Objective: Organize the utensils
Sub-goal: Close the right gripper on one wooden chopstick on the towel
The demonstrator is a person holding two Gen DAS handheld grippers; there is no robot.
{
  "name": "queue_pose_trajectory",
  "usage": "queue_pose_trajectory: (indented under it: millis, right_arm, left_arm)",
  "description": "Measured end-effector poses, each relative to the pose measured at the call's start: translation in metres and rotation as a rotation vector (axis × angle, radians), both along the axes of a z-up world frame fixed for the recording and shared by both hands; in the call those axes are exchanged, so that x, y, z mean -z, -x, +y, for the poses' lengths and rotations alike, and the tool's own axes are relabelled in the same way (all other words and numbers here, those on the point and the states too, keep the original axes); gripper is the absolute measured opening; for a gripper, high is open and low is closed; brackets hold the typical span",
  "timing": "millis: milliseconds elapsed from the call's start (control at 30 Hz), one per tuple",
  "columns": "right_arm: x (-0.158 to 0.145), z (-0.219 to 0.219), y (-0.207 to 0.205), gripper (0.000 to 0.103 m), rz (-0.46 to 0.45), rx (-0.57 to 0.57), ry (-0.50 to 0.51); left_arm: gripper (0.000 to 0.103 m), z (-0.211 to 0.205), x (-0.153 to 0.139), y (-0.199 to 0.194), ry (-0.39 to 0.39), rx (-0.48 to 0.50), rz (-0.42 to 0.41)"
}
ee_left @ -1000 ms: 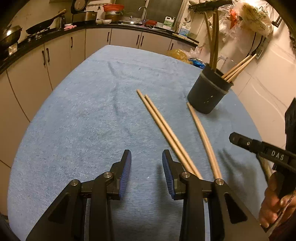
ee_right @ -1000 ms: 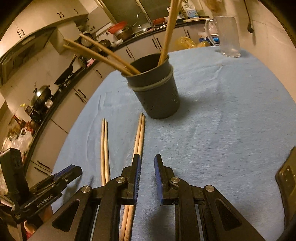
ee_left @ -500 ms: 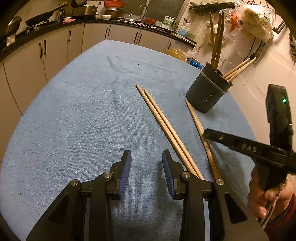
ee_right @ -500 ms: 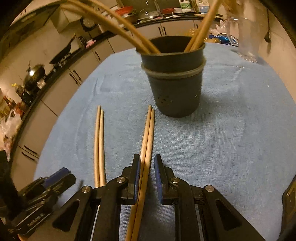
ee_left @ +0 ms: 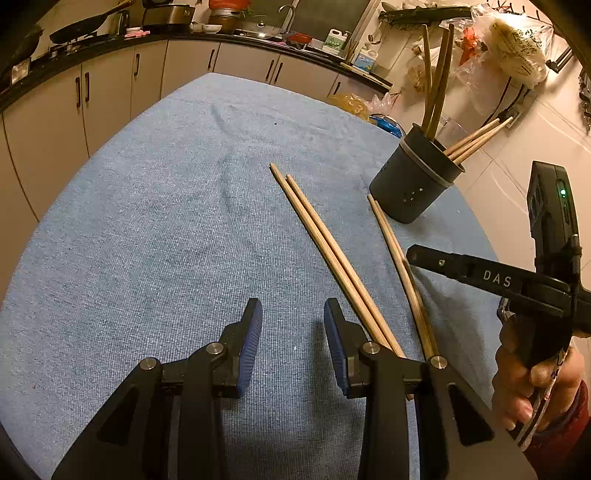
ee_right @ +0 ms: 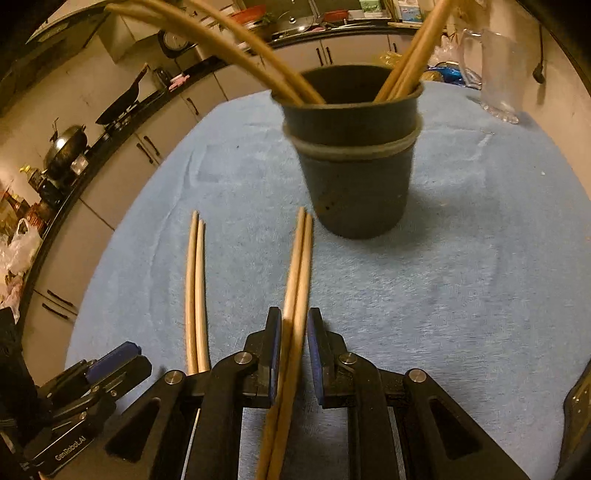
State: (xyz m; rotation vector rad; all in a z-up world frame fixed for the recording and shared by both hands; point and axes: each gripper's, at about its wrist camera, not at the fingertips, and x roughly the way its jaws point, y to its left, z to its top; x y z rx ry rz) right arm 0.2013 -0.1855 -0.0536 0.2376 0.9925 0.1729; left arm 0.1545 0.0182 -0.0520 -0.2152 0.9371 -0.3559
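A dark utensil holder (ee_left: 413, 184) (ee_right: 358, 177) stands on the blue cloth with several wooden chopsticks in it. Two loose pairs lie beside it. The pair nearer the holder (ee_right: 301, 258) (ee_left: 391, 243) runs between the jaws of my right gripper (ee_right: 294, 332) (ee_left: 412, 256). Those jaws stand narrow, with thin gaps at the sticks, so the gripper is open. The other pair (ee_left: 325, 251) (ee_right: 195, 280) lies just right of my left gripper (ee_left: 293, 332) (ee_right: 122, 360). That gripper is open over bare cloth with nothing between its fingers.
The blue cloth (ee_left: 147, 221) covers the table. A clear glass jug (ee_right: 498, 70) stands behind the holder at the table's far edge. Plastic bags (ee_left: 517, 48) hang by the wall. A kitchen counter with pans (ee_left: 92, 26) runs beyond the table.
My right gripper has moved forward toward the holder and down over the nearer pair, which now lies centred between its jaws. The left gripper has stayed where it was.
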Motion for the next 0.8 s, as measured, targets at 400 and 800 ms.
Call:
queue_pose_trajectory:
  millis: [400,800]
  right_arm:
    - [0.006,0.009,-0.019,0.015,0.028,-0.010,0.092]
    - [0.005,-0.012,-0.001,0.007,0.050,-0.006,0.098]
  left_arm:
    - [0.033,-0.001,0.000,0.000,0.001,-0.001,0.001]
    - [0.035,-0.011,-0.005,-0.027,0.056,0.012,0.120]
